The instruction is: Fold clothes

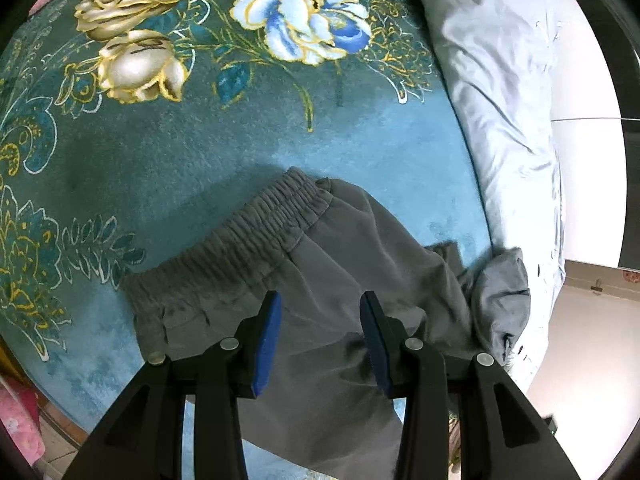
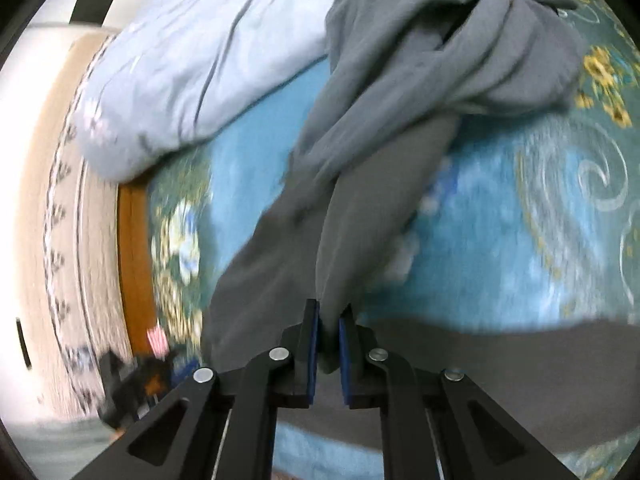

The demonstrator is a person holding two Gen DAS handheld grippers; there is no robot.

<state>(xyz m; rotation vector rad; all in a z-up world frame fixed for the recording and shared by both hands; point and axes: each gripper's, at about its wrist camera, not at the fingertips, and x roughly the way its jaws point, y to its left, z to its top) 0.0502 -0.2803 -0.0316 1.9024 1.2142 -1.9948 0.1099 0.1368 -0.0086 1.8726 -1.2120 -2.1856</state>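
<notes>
Grey trousers (image 2: 400, 92) in right gripper (image 2: 329, 320) — left gripper (image 1: 320, 300) agape

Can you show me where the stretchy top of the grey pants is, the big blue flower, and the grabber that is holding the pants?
Grey pants (image 1: 248, 236): left wrist view, on the elastic waistband.
Blue flower (image 1: 308, 16): left wrist view, on its white-and-blue petals.
Right hand-held gripper (image 2: 329, 320): right wrist view, between the blue pads pinching the cloth.
</notes>
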